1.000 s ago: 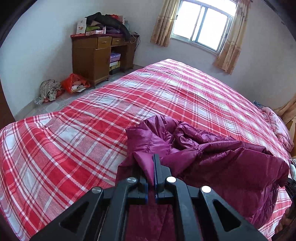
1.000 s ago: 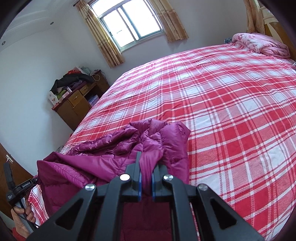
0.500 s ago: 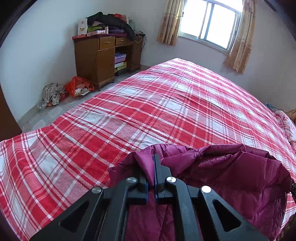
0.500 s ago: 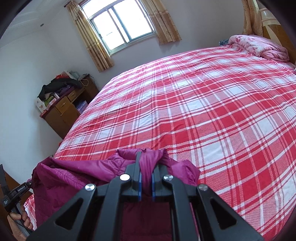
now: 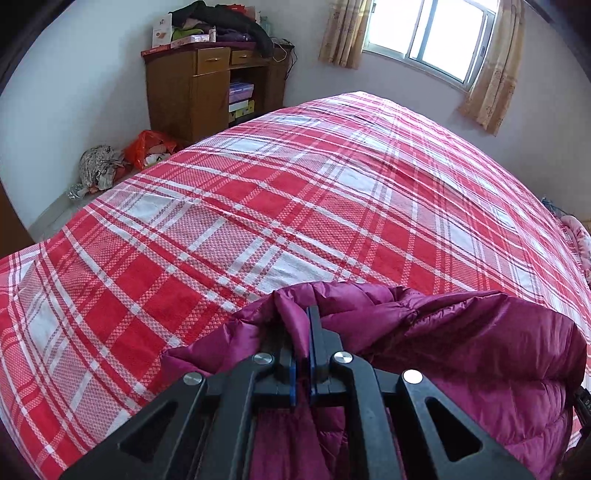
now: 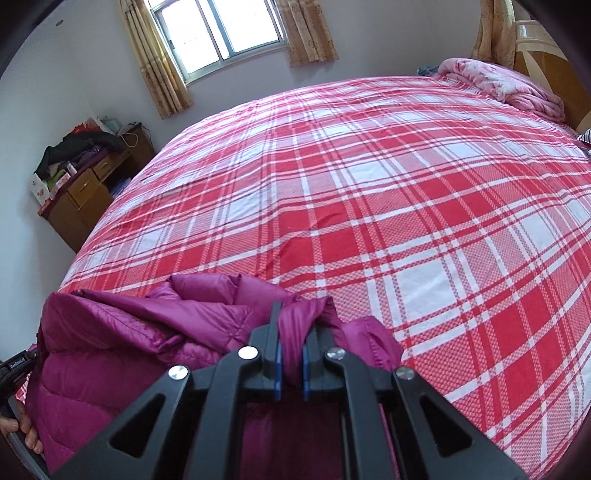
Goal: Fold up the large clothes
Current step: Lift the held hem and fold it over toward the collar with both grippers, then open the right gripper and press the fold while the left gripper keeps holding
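Both grippers, left gripper [image 5: 308,332] and right gripper [image 6: 290,332], clamp the magenta quilted down jacket [image 5: 461,332] above the red plaid bedspread [image 5: 258,221]; slick fabric could slip free, spoiling alignment.

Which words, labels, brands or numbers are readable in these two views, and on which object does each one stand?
No text can be read with certainty.
White print on the black device beside the purple jacket: too small and blurred.
White box on the wooden desk: printing too small.
Flat boxes in the desk's open shelf: no legible label.
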`<state>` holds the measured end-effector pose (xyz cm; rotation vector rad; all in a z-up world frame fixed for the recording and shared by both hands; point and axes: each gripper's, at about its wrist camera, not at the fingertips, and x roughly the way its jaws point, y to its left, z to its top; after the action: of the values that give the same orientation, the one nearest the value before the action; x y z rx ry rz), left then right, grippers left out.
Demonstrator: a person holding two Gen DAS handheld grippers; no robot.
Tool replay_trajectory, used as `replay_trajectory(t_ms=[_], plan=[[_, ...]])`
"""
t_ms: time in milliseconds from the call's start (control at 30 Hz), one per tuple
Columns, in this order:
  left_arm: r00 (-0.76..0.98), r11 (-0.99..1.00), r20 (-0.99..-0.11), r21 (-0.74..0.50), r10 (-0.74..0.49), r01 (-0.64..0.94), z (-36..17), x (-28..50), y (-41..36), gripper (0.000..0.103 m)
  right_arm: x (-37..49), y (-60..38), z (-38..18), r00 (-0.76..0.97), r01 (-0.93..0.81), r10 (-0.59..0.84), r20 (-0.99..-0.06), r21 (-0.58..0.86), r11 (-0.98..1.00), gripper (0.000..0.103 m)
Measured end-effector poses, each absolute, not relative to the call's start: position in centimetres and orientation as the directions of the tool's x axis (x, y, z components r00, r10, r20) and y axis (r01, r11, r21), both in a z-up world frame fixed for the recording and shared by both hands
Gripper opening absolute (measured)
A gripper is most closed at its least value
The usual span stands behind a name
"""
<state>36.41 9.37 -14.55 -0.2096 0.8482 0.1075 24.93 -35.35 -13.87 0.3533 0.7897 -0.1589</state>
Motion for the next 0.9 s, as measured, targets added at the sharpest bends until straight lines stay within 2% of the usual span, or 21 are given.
replay_trajectory(t_ms=[200, 367, 433, 500, 533, 600, 733, 767, 833, 900], plan=[[0.694, 0.977, -0.719, -0.126, 0.032, -0.175, -16.1, 36.5, 8.3, 0.004, 25.5, -35.6, -15.6, 0.704, 0.265, 0.022, -0.710, 0.291, 0.919, 0.009], [0.697, 0.967, -0.717, -0.194, -0.022, -0.168, -16.5, 36.7, 9.2, 0.004, 25.3, -36.5, -16.0, 0.720, 0.255, 0.081, -0.689, 0.372, 0.893, 0.011], [0.700, 0.963, -0.714, -0.211, -0.036, -0.167, -16.5, 36.6, 9.4, 0.004, 24.6, -37.4, -15.9, 0.759, 0.234, 0.136, -0.637, 0.462, 0.856, 0.016], [0.700, 0.963, -0.713, -0.214, -0.038, -0.166, -16.5, 36.6, 9.4, 0.004, 22.8, -38.9, -15.1, 0.827, 0.217, 0.157, -0.540, 0.563, 0.797, 0.021], [0.700, 0.963, -0.714, -0.213, -0.037, -0.166, -16.5, 36.6, 9.4, 0.004, 21.7, -39.4, -14.5, 0.856, 0.223, 0.130, -0.501, 0.584, 0.781, 0.031], [0.700, 0.964, -0.714, -0.209, -0.034, -0.166, -16.5, 36.5, 9.4, 0.004, 19.7, -39.6, -13.0, 0.879, 0.265, 0.044, -0.474, 0.564, 0.782, 0.034], [0.700, 0.964, -0.713, -0.210, -0.035, -0.165, -16.5, 36.6, 9.4, 0.004, 18.9, -36.9, -9.4, 0.898, 0.164, 0.079, -0.433, 0.495, 0.853, 0.034], [0.700, 0.964, -0.713, -0.209, -0.035, -0.165, -16.5, 36.6, 9.4, 0.004, 19.5, -35.5, -8.5, 0.891, 0.139, 0.081, -0.448, 0.437, 0.889, 0.035], [0.699, 0.964, -0.714, -0.210, -0.036, -0.165, -16.5, 36.6, 9.4, 0.004, 22.2, -32.7, -8.0, 0.837, 0.103, 0.083, -0.541, 0.305, 0.947, 0.042], [0.699, 0.965, -0.715, -0.206, -0.033, -0.165, -16.5, 36.6, 9.3, 0.004, 25.3, -30.5, -9.0, 0.766, 0.065, 0.098, -0.635, 0.228, 0.971, 0.042]])
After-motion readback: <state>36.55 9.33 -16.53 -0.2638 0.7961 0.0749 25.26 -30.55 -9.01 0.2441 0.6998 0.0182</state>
